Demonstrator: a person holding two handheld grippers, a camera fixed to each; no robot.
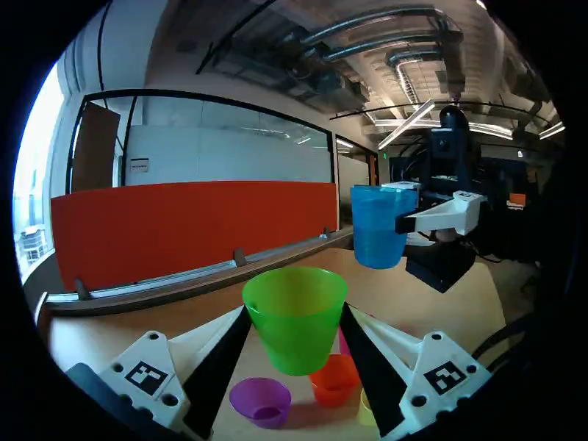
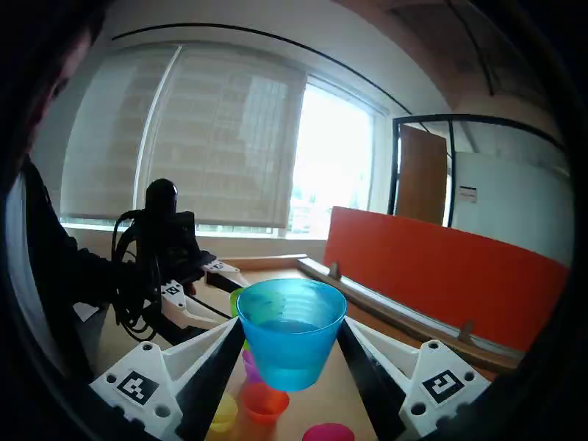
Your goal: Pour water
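Observation:
In the left gripper view, my left gripper point(image 1: 296, 334) is shut on a green cup point(image 1: 295, 317), held upright above the wooden table point(image 1: 441, 309). Farther off to the right, the right gripper point(image 1: 403, 223) holds a blue cup point(image 1: 376, 225) upright in the air. In the right gripper view, my right gripper point(image 2: 291, 345) is shut on that blue cup point(image 2: 291, 339), which has water in its lower part. Behind it, the left gripper point(image 2: 192, 294) holds the green cup point(image 2: 237, 298), mostly hidden by the blue one.
Small cups stand on the table below: purple point(image 1: 260, 401), orange point(image 1: 334, 378), yellow point(image 1: 366, 409) and pink point(image 2: 328, 432). An orange partition point(image 1: 191, 220) runs along the table's far edge. A person's dark sleeve point(image 2: 59, 272) is at the left.

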